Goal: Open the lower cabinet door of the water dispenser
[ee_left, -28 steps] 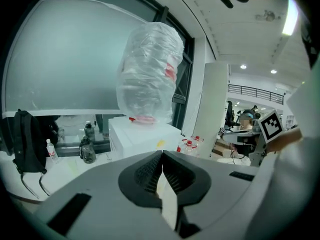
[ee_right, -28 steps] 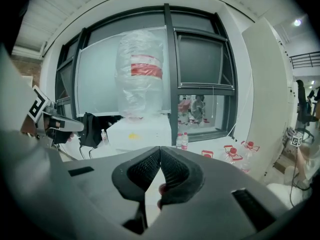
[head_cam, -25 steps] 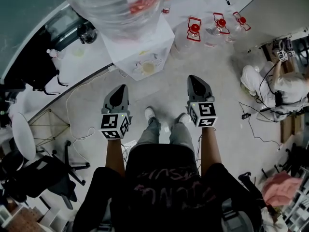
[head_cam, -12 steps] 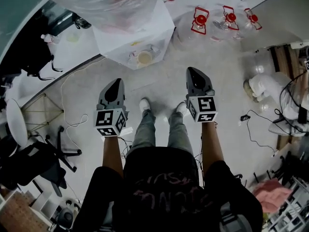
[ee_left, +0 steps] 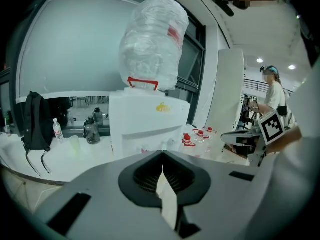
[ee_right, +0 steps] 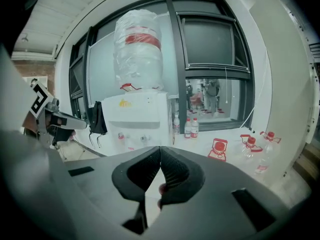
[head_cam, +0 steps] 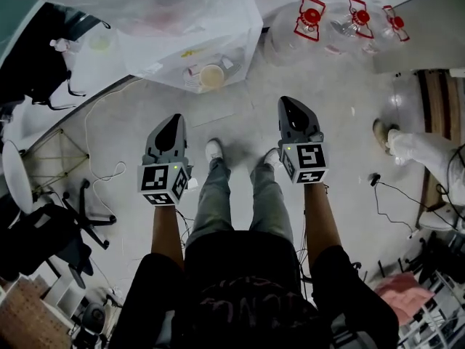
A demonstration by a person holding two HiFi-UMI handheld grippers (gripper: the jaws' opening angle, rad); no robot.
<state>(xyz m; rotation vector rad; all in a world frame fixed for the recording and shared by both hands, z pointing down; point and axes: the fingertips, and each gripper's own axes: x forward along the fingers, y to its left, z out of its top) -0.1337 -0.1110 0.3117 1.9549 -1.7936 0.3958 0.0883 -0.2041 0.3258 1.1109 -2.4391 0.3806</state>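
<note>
The white water dispenser (head_cam: 215, 43) stands ahead of my feet, a plastic-wrapped bottle (head_cam: 167, 2) on top. In the head view I look down on it, so its lower cabinet door does not show. My left gripper (head_cam: 174, 119) and right gripper (head_cam: 288, 102) hang side by side above the floor, both short of the dispenser and pointing at it. The left gripper view shows the dispenser (ee_left: 146, 125) beyond my shut left gripper (ee_left: 162, 152). The right gripper view shows the dispenser (ee_right: 137, 118) left of centre, past my shut right gripper (ee_right: 160, 146). Neither holds anything, and the gripper bodies hide the cabinet door.
Several clear jugs with red handles (head_cam: 312, 17) stand on the floor at the right of the dispenser. A person's legs (head_cam: 418, 151) are at the right edge. An office chair (head_cam: 43, 231) and cables (head_cam: 109, 173) lie left. A black backpack (ee_left: 32, 121) hangs on a counter.
Both grippers have sunk lower, still shut and side by side. In the head view the dispenser has slid toward the top edge, and the person at the right has shifted out.
</note>
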